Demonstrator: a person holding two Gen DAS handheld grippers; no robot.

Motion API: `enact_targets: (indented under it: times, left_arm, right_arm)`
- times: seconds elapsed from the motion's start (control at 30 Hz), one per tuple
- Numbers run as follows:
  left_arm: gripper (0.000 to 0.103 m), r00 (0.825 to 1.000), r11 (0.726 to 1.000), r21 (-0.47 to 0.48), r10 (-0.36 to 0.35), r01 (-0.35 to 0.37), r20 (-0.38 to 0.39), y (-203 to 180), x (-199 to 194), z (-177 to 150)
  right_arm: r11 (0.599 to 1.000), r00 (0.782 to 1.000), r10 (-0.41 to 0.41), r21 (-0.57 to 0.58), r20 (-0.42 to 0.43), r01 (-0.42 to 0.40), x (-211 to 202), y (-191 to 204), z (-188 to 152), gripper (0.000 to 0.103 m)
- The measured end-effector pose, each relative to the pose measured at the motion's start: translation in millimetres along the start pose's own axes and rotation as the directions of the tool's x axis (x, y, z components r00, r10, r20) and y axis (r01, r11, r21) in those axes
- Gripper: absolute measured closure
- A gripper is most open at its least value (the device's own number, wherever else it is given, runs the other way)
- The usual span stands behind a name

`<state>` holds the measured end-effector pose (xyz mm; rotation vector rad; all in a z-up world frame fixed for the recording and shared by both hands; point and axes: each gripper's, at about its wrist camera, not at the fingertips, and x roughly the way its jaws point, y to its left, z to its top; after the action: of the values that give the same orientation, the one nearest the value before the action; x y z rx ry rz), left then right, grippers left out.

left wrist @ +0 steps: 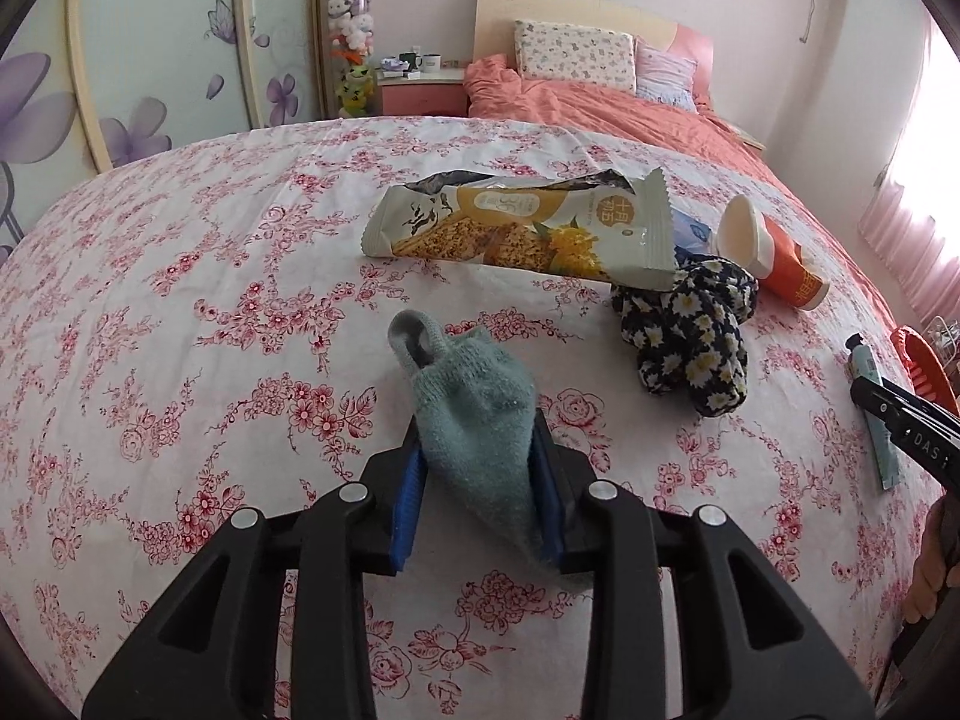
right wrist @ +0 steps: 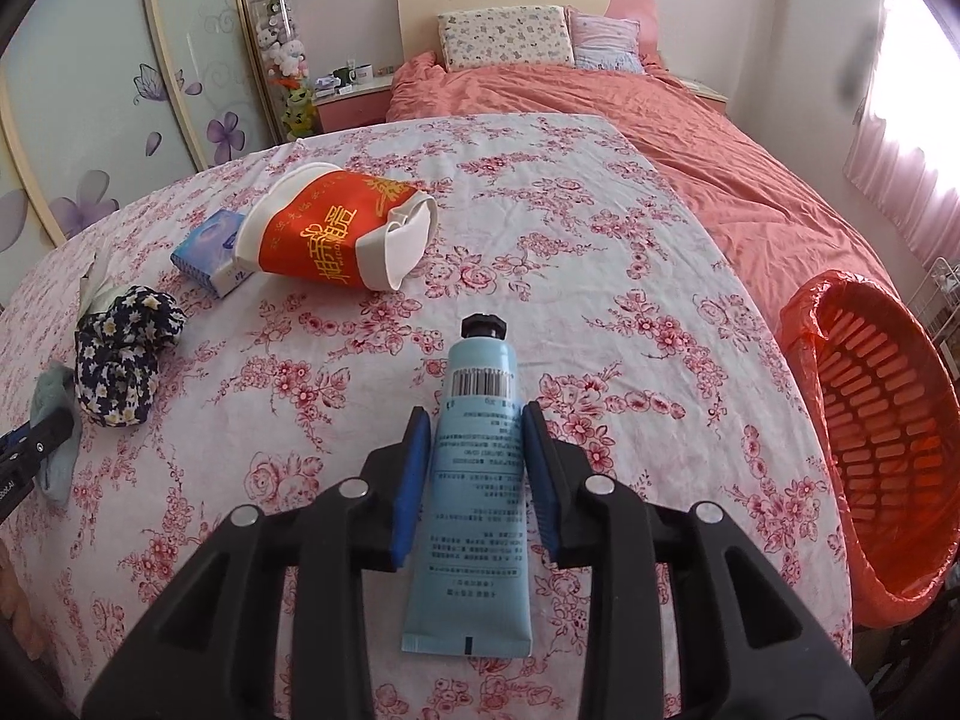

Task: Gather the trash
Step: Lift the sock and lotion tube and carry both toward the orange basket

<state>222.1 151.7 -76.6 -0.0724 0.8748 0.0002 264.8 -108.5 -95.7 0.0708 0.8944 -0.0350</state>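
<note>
Left wrist view: the left hand-held gripper [left wrist: 477,474] has its blue pads pressed against a grey-green sock [left wrist: 474,420] that lies on the flowered bedsheet [left wrist: 180,276]; the pinch looks closed on the cloth, though whether the sock is lifted at all is hard to tell from this angle. Beyond it lie a torn snack wrapper [left wrist: 516,228], a dark daisy-print cloth bundle [left wrist: 690,330] touching the wrapper's corner, and a crushed red paper cup [left wrist: 774,252] just beside that.

Right wrist view: the right hand-held gripper [right wrist: 477,468] straddles a pale blue tube [right wrist: 474,480] with a black cap, lying flat on the sheet; the pads sit at both its sides and appear to squeeze it. The orange-lined waste basket [right wrist: 876,450] stands at the bed's right edge, near the tube. The cup and a small blue tissue pack [right wrist: 210,252] lie farther off, touching each other.

Risks, as I judge them: the sock may not be trash at all, so binning it would be a sorting error. The tube is smooth and gripped mid-body, so it could slip or pivot cap-down when lifted toward the basket.
</note>
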Motion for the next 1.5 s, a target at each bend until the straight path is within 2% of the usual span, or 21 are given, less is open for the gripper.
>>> enact_targets:
  times: [0.73,0.77,0.87,0.93,1.07,1.23,1.5]
  left_arm:
    - [0.069,1.0,1.0,-0.001,0.016,-0.016,0.001,-2.5,-1.7,-2.5]
    - [0.07,1.0,1.0,0.002,0.019,-0.019,0.002,-3.3,-1.9,-2.5]
    - [0.083,1.0,1.0,0.003,0.009,-0.009,0.004,-6.4,-5.2,-4.3]
    - [0.085,1.0,1.0,0.009,0.009,-0.009,0.015,-11.3,-12.4,-4.4]
    - [0.086,0.998,1.0,0.013,-0.024,0.023,0.057,-19.9,-31.8,0.9]
    - [0.086,0.992,0.997,0.06,-0.049,0.043,0.113,-42.4,-61.4,6.1]
    - [0.086,0.981,0.99,0.082,-0.123,0.111,0.151,-79.2,-88.1,12.1]
  right_arm:
    - [1.0,1.0,0.011,0.008,0.001,-0.011,0.1,0.3,0.1,0.069]
    - [1.0,1.0,0.003,0.008,0.002,-0.003,0.1,0.1,0.2,0.073]
    - [1.0,1.0,0.021,0.011,0.007,-0.021,-1.6,-2.7,-0.1,0.074]
    - [0.999,0.999,0.032,0.017,0.008,-0.032,-6.3,-6.3,-3.0,0.074]
    - [0.996,0.996,0.076,0.048,0.039,-0.078,-26.5,-16.0,-7.0,0.074]
    - [0.995,0.99,0.084,0.051,0.113,-0.09,-60.9,-27.3,-6.3,0.074]
    - [0.989,0.97,0.09,0.094,0.226,-0.114,-108.7,-57.9,-7.5,0.074]
